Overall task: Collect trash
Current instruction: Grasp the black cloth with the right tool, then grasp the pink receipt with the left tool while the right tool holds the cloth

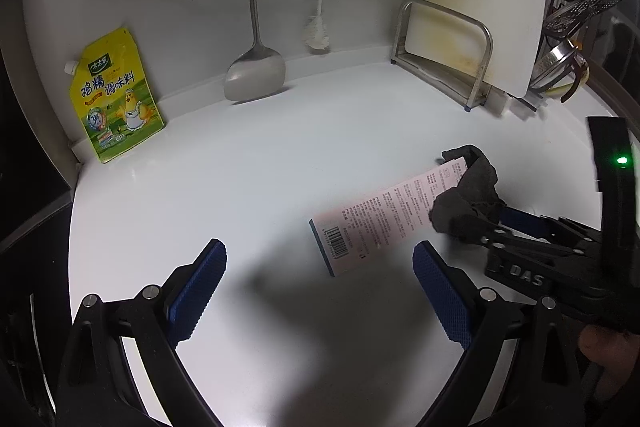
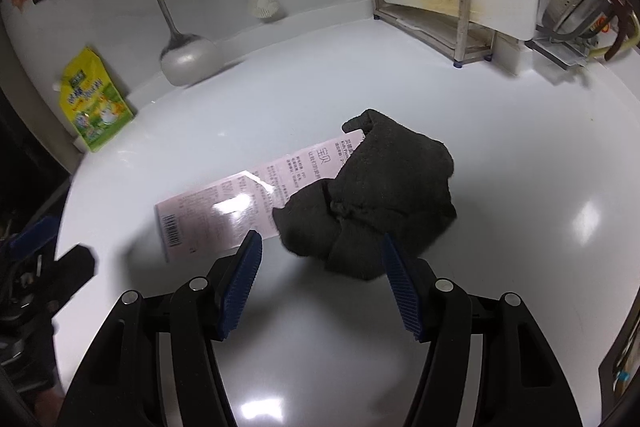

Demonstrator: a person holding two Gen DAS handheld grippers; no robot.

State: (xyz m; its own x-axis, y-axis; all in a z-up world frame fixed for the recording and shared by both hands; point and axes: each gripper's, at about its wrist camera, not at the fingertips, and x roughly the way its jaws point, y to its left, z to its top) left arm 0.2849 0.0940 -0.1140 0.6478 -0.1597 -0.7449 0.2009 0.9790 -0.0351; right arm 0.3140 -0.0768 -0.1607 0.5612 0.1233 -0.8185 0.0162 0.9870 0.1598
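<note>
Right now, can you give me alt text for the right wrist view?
The open right gripper hovers just short of a crumpled dark cloth lying on one end of a flat pink package on the white counter.

The surface (image 1: 248,187) lies bare through the frame's middle; a pink box (image 1: 384,219) and dark cloth (image 2: 380,187) block the lower right, and a rack (image 1: 444,51) fills the upper right.

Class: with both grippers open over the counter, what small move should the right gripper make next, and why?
Probably ease the right gripper forward and close on the dark cloth. Its jaws are open, the cloth sits just ahead between them, and it lies on the pink box, covering one end.
</note>
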